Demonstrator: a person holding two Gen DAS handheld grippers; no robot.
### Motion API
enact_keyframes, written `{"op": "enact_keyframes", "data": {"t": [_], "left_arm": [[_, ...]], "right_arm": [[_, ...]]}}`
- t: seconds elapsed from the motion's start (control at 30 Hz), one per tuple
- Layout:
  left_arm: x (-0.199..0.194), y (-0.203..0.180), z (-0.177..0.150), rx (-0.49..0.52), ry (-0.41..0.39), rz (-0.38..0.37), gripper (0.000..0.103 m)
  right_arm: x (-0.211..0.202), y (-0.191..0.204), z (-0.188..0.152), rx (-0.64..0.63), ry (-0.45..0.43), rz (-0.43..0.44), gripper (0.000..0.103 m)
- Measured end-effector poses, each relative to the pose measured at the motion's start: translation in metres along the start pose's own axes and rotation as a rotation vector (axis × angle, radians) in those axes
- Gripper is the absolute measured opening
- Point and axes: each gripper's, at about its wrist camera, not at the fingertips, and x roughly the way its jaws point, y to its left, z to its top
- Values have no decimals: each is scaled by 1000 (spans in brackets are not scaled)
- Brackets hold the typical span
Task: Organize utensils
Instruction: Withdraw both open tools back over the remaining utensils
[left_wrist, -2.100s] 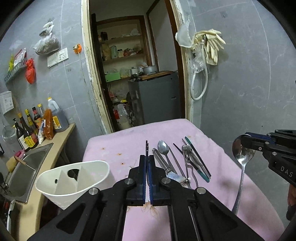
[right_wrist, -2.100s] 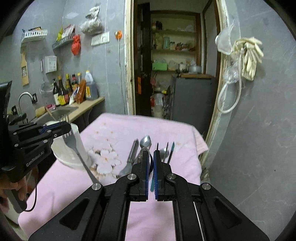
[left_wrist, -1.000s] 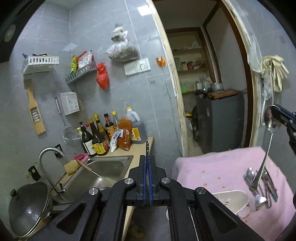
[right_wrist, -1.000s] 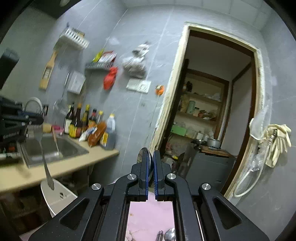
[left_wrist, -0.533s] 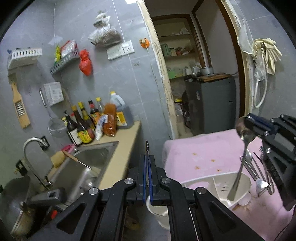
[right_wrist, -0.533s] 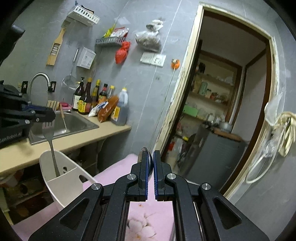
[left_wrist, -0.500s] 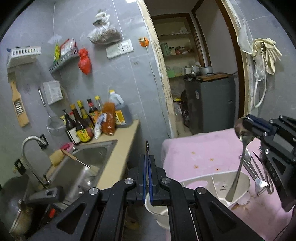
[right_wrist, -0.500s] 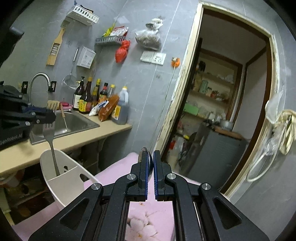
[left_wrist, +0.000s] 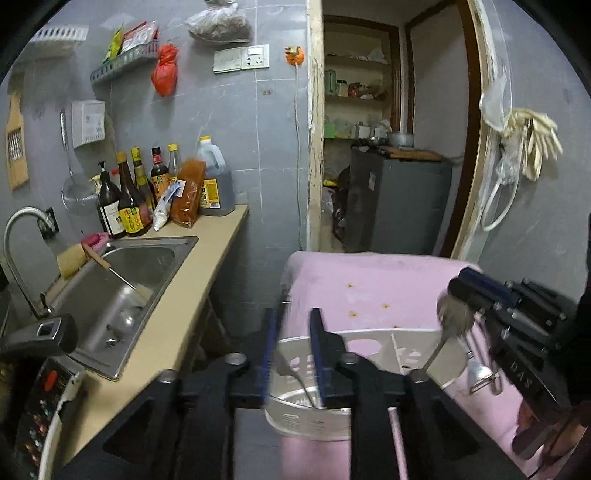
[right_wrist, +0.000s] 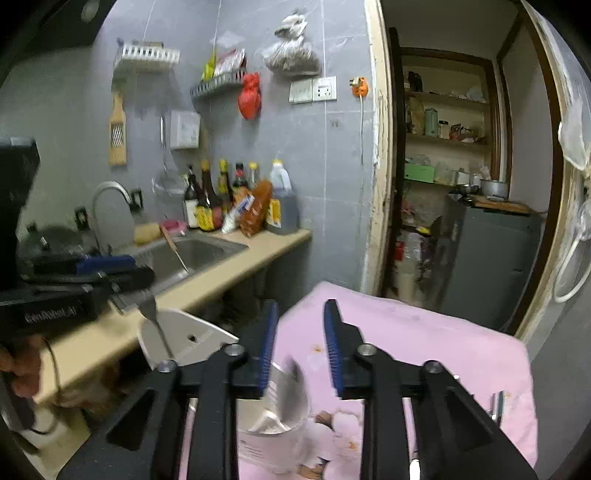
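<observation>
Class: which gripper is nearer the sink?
Left. The left gripper, jaws opening around a fork, hangs over the sink-side end of the holder; the right gripper, jaws opening around a spoon, is at its far end, away from the sink.

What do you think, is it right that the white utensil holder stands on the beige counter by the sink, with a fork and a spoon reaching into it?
Not quite. The white utensil holder stands on the pink-covered table, not on the beige counter by the sink; the left wrist view shows it. The fork and the spoon do reach into it.
</observation>
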Motion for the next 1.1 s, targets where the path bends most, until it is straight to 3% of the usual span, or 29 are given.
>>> {"op": "enact_keyframes", "data": {"t": [0.07, 0.13, 0.3, 0.43, 0.6, 0.67, 0.87, 1.1], "left_arm": [[-5, 3, 1, -26, -16, -8, 41], [-10, 4, 3, -42, -27, -14, 42], [-25, -3, 8, -65, -65, -25, 57], [-40, -17, 13, -54, -113, -44, 71], [-58, -45, 13, -31, -187, -66, 96], [-66, -59, 11, -18, -231, -66, 102], [-74, -100, 6, 26, -298, -70, 102], [-68, -145, 1, 70, -300, -122, 102]], "right_arm": [[-9, -5, 2, 25, -15, 7, 29], [-17, -10, 4, 41, -28, -3, 33], [-51, -32, 11, 90, -78, -66, 55], [-82, -55, 14, 138, -103, -154, 83], [-129, -81, 9, 150, -155, -262, 101], [-146, -89, 7, 134, -170, -313, 102], [-177, -110, 4, 116, -157, -420, 102], [-195, -137, -6, 111, -122, -500, 102]]}}
